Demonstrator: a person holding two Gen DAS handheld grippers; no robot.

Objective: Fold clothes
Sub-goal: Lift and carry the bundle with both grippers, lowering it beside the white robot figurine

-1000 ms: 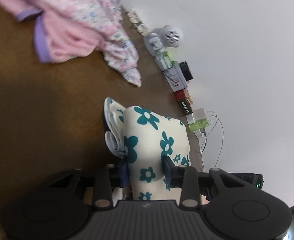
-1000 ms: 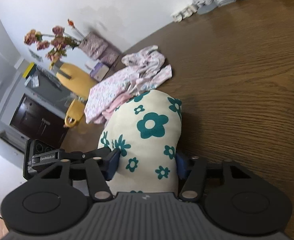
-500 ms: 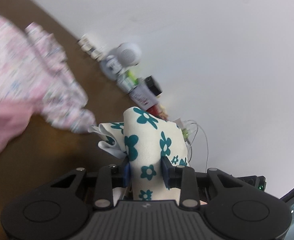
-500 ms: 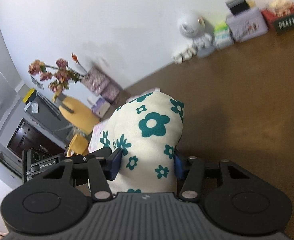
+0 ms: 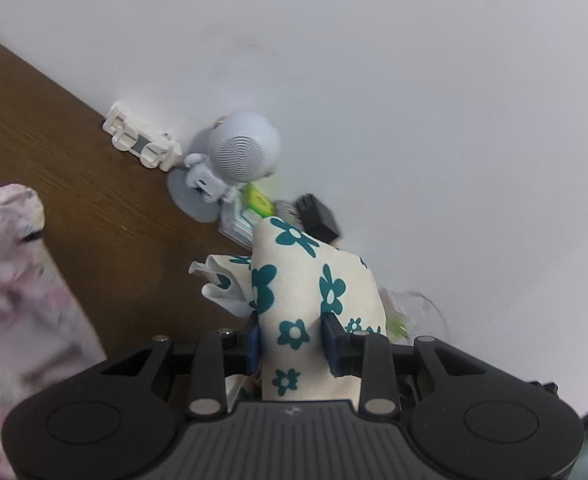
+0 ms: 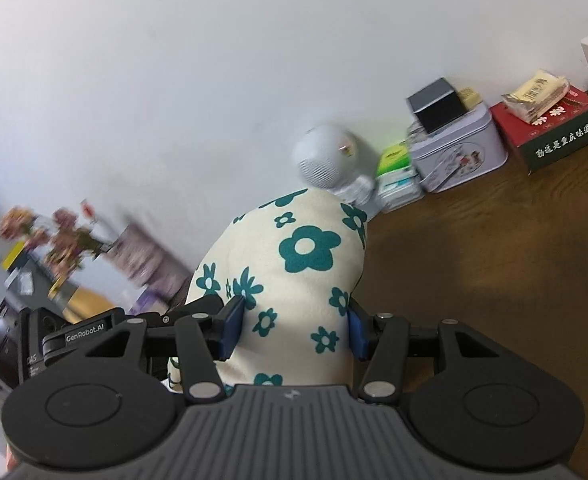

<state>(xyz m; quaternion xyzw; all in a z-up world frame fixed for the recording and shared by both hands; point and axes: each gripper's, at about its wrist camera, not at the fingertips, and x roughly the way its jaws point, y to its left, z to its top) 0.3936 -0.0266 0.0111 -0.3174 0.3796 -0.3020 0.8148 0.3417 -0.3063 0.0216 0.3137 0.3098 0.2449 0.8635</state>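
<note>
A brown desk was seen against a white wall. A cream cloth with teal flowers was held raised above the desk, bunched between both claws. The left claw was clamped on one gathered part, the right claw on a thicker part. A pink garment lay blurred at the left. A round speaker figure stood by the wall, beside a tin and a red box.
</note>
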